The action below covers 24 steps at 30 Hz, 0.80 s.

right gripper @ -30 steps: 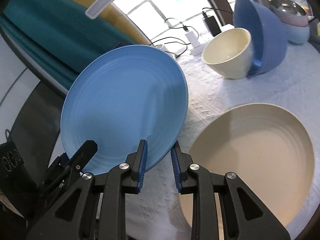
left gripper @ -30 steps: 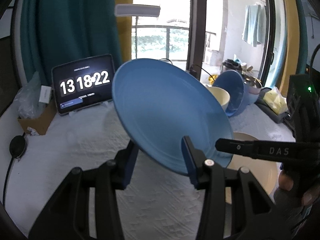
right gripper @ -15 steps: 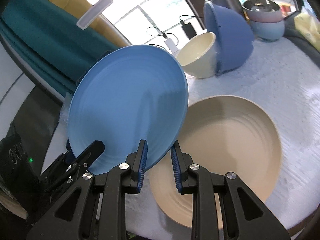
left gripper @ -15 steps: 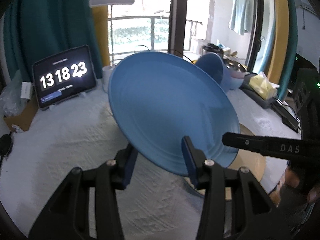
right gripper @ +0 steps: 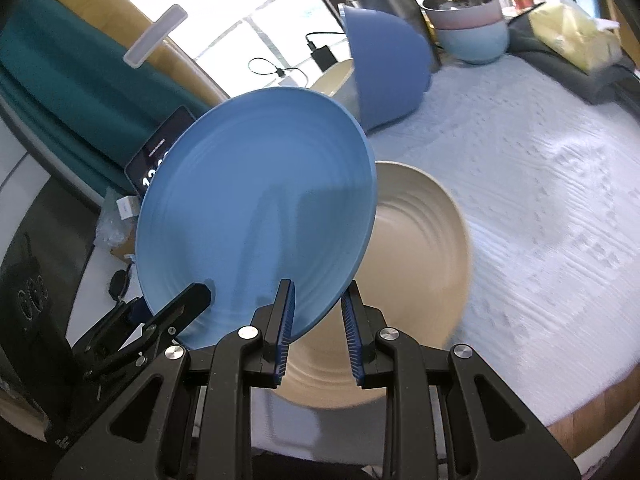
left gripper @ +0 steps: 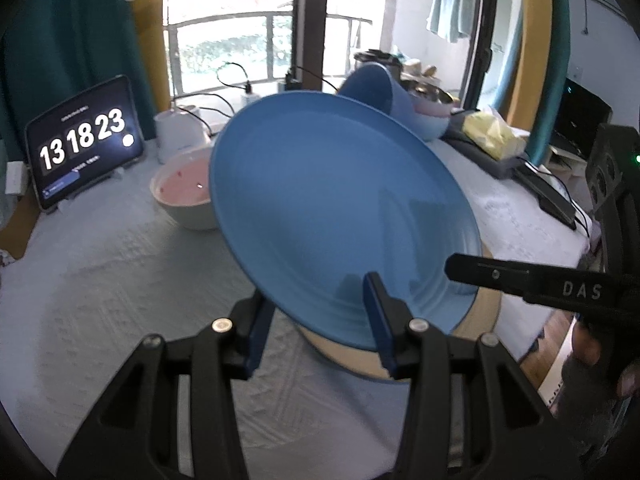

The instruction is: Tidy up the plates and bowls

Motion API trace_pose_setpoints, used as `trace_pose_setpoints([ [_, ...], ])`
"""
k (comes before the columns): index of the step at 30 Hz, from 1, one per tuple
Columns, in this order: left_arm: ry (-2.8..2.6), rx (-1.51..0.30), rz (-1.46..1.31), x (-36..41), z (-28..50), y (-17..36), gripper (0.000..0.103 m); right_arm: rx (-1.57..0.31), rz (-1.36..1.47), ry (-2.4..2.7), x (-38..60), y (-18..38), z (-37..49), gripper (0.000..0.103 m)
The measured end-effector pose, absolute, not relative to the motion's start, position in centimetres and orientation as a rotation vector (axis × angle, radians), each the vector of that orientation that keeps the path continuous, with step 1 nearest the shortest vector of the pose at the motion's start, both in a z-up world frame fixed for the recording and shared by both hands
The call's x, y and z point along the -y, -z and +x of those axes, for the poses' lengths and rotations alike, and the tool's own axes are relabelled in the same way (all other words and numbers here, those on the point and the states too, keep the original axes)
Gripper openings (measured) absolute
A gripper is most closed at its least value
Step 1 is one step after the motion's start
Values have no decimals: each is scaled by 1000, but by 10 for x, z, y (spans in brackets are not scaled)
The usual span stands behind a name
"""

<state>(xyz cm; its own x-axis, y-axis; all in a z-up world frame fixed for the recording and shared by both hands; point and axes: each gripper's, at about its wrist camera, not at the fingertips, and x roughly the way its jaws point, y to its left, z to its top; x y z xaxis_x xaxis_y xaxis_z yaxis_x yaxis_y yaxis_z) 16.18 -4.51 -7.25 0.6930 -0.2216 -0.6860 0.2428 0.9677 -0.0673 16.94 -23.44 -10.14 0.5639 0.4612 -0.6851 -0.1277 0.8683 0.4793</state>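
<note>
Surface and room. A table under a pale, textured cloth (left gripper: pixel 100 280) stands before a window (left gripper: pixel 240 40) with a balcony rail, flanked by teal curtains (left gripper: pixel 72 40). A tablet clock (left gripper: pixel 84 144) is propped at the far left of the cloth. A yellow pack (left gripper: pixel 494 136) lies on a dark tray at the far right.

Claws. My left claw (left gripper: pixel 316 292) is clenched on the near rim of the blue plate (left gripper: pixel 340 208). One finger passes under the rim and the other lies on the upper face, so the jaws stand only partly apart. My right claw (right gripper: pixel 319 284) grasps the same plate at a neighbouring stretch of rim, its jaws set narrower. Its black finger shows in the left view, laid across the plate's right edge. The blue plate hangs tilted in the air between the two claws, its far edge raised. It is above the beige plate (right gripper: pixel 420 248), which lies flat on the cloth near the table's front edge. Whether the two plates touch I cannot tell.

Count. There are two plates, one blue and one beige. There are six bowls:
- a pink-lined bowl (left gripper: pixel 182 192), upright near the clock;
- a cream bowl (right gripper: pixel 336 80);
- a large blue bowl (right gripper: pixel 384 76), tipped on its side against the cream one;
- a stack of three bowls (right gripper: pixel 468 24) at the back: metal, pink, pale blue.
</note>
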Motion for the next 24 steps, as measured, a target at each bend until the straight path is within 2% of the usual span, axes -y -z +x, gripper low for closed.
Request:
trace_pose_setpoints([
  [24,340,-870,33,67,160,99,46,-934,392,-301,260,111,154,26],
])
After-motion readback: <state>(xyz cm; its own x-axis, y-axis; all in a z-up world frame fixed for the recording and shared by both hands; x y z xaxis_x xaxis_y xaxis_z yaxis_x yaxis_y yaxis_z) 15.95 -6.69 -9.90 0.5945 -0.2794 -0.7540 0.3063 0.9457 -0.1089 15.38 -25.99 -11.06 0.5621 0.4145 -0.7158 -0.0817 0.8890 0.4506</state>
